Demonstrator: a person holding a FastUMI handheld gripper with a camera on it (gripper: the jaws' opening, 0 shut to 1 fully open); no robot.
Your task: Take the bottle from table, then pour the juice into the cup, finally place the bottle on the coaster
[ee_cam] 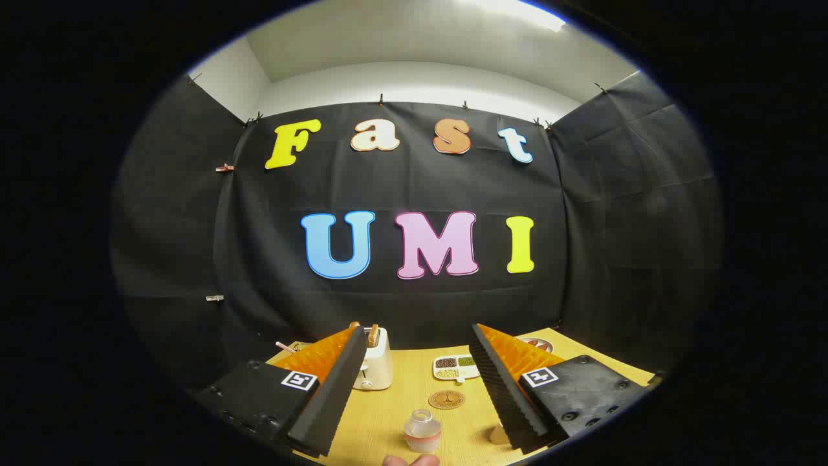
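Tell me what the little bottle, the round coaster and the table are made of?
The bottle, between the open claw fingers, looks like clear plastic or glass: you can see through it, though which one is unclear. The coaster beyond it looks like wood or cork: matte brown with a dark printed pattern. The table looks like pale wood or wood-look laminate: fine grain lines run along it.

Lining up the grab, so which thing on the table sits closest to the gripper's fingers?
The small clear bottle, on the table between the open gripper fingers. The round coaster, toaster and divided dish lie beyond.
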